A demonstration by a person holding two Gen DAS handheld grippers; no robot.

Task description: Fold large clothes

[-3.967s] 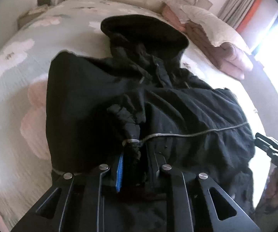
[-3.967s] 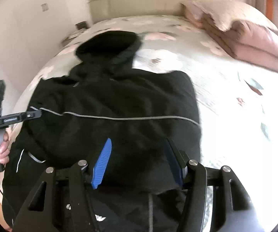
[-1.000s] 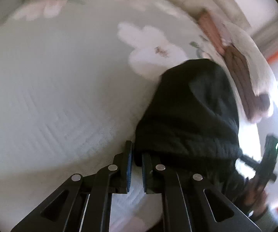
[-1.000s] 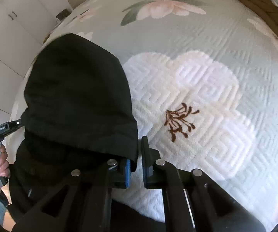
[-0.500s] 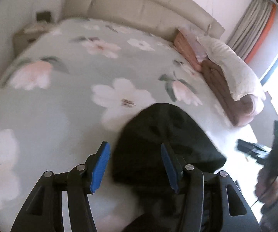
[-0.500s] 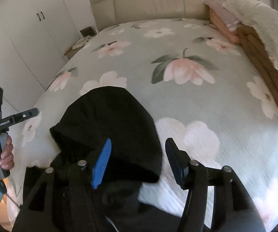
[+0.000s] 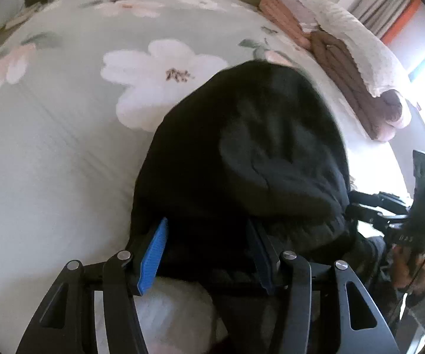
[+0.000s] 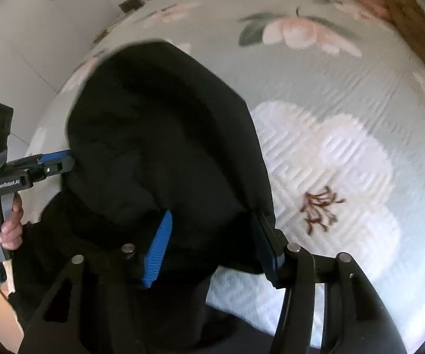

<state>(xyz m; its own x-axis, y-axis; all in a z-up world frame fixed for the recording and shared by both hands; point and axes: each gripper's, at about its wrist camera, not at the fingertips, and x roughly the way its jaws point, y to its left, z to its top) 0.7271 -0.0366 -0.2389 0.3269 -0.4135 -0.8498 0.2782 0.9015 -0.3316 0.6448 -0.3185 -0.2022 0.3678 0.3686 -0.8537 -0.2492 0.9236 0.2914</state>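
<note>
The black jacket (image 7: 242, 162) lies on the bed (image 7: 50, 147), hood pointing away from both hand-held grippers. The left hand-held gripper (image 7: 209, 253) and the right hand-held gripper (image 8: 212, 244) stand apart over the hood's two sides, equally near, clamping nothing.

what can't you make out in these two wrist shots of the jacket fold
- Jacket body: both views show mostly the hood; the rest is cut off by the bottom edge and hidden behind the gripper frames, so the fold's state is unclear.
- Left gripper, right gripper: jaws stand apart over the hood; whether the pads touch cloth cannot be told, black on black.
- Bed print: blurred in both views.
- Folded blankets: partly cut off in the right view.
</note>
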